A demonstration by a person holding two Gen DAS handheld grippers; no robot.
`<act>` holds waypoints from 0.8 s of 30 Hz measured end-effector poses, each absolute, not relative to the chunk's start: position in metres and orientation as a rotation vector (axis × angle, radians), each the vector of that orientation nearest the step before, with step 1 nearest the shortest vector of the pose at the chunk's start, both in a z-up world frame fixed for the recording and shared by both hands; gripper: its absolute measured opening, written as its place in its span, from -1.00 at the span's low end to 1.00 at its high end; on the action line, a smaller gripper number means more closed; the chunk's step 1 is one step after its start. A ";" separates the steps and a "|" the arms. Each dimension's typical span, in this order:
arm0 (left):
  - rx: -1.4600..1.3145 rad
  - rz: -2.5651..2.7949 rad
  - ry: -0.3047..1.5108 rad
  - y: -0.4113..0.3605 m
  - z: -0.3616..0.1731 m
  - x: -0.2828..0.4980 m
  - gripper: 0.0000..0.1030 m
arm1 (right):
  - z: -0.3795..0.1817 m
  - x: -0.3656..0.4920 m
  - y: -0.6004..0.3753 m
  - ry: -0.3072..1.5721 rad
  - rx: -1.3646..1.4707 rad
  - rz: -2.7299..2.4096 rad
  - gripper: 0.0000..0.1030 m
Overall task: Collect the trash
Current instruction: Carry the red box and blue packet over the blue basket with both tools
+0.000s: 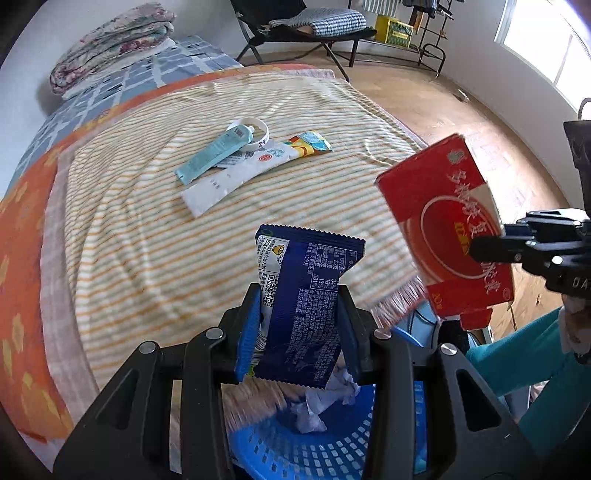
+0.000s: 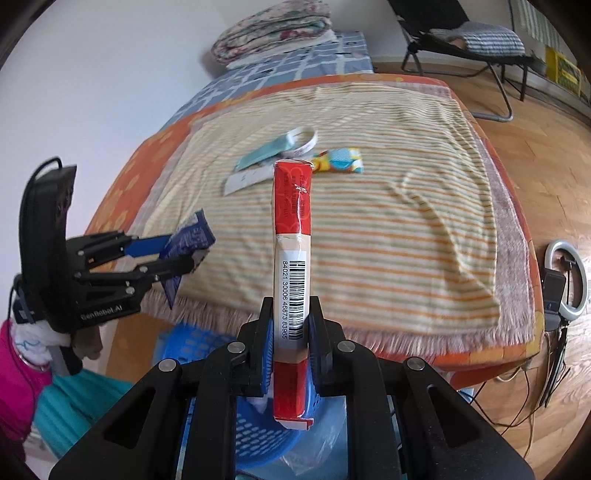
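Note:
My left gripper (image 1: pixel 301 321) is shut on a dark blue snack wrapper (image 1: pixel 306 302), held above a blue perforated basket (image 1: pixel 314 450) that holds crumpled paper (image 1: pixel 317 406). My right gripper (image 2: pixel 291 332) is shut on a flat red carton (image 2: pixel 291 229), held edge-on above the same basket (image 2: pixel 255 435). The carton (image 1: pixel 447 225) also shows in the left wrist view, right of the wrapper. On the striped blanket (image 1: pixel 147 258) lie a teal tube (image 1: pixel 216 153), a white sachet (image 1: pixel 236 177), a white ring (image 1: pixel 255 131) and a colourful wrapper (image 1: pixel 310 144).
The bed's front edge with a fringe is just beyond the basket. A folded quilt (image 1: pixel 114 40) lies at the bed's far end. A folding chair (image 1: pixel 306 29) stands on the wood floor behind. A ring light (image 2: pixel 565 280) and cables stand right of the bed.

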State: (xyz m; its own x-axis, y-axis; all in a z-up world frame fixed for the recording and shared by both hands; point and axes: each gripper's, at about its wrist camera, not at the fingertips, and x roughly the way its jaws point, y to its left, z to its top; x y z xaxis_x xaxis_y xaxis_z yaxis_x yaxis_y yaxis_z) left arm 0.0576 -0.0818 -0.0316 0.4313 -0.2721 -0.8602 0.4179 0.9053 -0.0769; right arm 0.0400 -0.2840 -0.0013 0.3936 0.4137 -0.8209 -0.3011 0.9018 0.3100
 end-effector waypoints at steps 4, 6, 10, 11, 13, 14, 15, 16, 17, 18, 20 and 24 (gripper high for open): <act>0.143 -0.417 1.038 -0.073 -0.032 0.035 -0.24 | -0.004 0.020 -0.273 1.085 0.080 0.488 -0.72; 0.142 -0.413 1.041 -0.071 -0.034 0.023 -0.24 | -0.006 0.010 -0.267 1.098 0.067 0.508 -0.72; 0.148 -0.406 1.047 -0.067 -0.040 -0.001 -0.24 | -0.016 -0.011 -0.254 1.132 0.036 0.547 -0.72; 0.146 -0.405 1.050 -0.066 -0.043 -0.006 -0.24 | -0.019 -0.014 -0.252 1.138 0.033 0.553 -0.72; 0.141 -0.402 1.058 -0.064 -0.048 -0.016 -0.24 | -0.024 -0.021 -0.247 1.152 0.026 0.562 -0.72; 0.142 -0.402 1.061 -0.062 -0.050 -0.021 -0.24 | -0.027 -0.025 -0.245 1.157 0.022 0.566 -0.72; 0.143 -0.400 1.065 -0.062 -0.053 -0.026 -0.24 | -0.030 -0.029 -0.243 1.163 0.018 0.571 -0.72; 0.143 -0.398 1.071 -0.061 -0.056 -0.031 -0.24 | -0.032 -0.031 -0.242 1.167 0.015 0.575 -0.72; 0.143 -0.397 1.078 -0.060 -0.060 -0.035 -0.24 | -0.034 -0.034 -0.239 1.173 0.009 0.578 -0.72; 0.143 -0.395 1.083 -0.059 -0.063 -0.038 -0.24 | -0.037 -0.037 -0.237 1.179 0.003 0.583 -0.72; 0.143 -0.394 1.095 -0.057 -0.070 -0.046 -0.24 | -0.042 -0.042 -0.233 1.191 -0.008 0.591 -0.72; 0.149 -0.394 1.110 -0.056 -0.080 -0.055 -0.24 | -0.052 -0.051 -0.225 1.210 -0.034 0.604 -0.72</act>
